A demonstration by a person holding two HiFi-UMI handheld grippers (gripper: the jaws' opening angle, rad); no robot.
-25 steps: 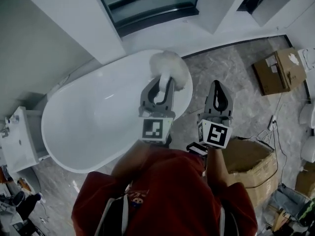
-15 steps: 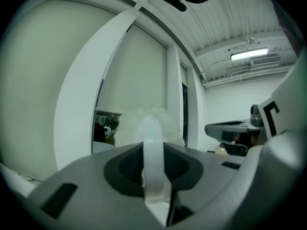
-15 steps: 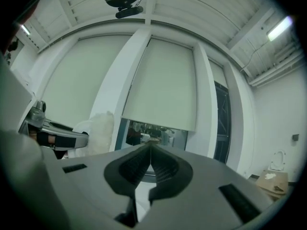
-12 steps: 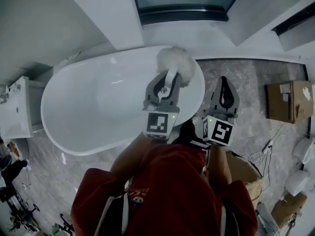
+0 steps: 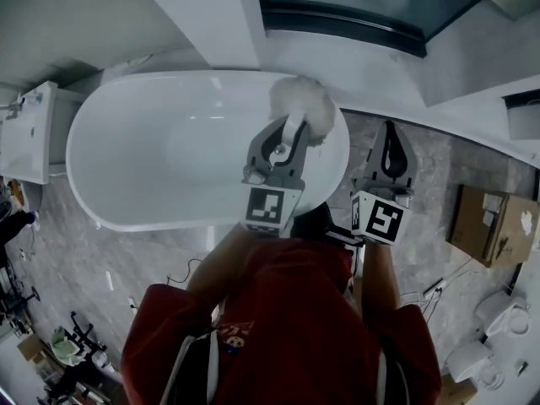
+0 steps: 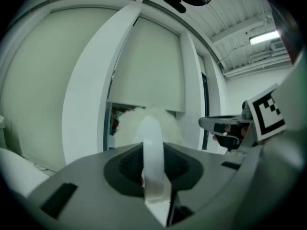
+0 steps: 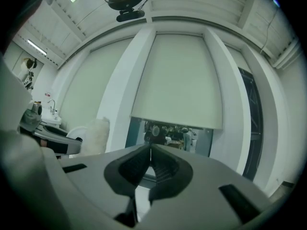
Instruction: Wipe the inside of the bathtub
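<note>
At the right-hand end of the white bathtub [image 5: 143, 146], in the head view, the left gripper [image 5: 288, 133] is reaching out from the person's red sleeve [image 5: 224, 268] and holding a white fluffy duster [image 5: 302, 103] by its handle [image 5: 292, 130]. The fluffy head is lying over the tub's far right rim, partly above the basin and partly above the rim edge; whether it is touching the enamel cannot be told.

In the left gripper view, the fingers of the left gripper [image 6: 153, 150] are clamping the pale handle [image 6: 151, 138] from both sides. The handle is standing straight up between them, with the duster's fluffy head [image 6: 125, 126] spreading out behind its top against a pale wall and a window.

Just beside it, the right gripper [image 5: 390, 138] is hanging over the grey marbled floor [image 5: 439, 171], outside the tub and clear of its rim. In the right gripper view, its fingers [image 7: 144, 159] are pressing together at the tips with nothing between them, and the duster [image 7: 96, 136] is showing at the left, beside the other gripper.

A cardboard box [image 5: 494, 226] is sitting on the floor well to the right, and a white cabinet [image 5: 25, 133] is standing against the tub's left end.
</note>
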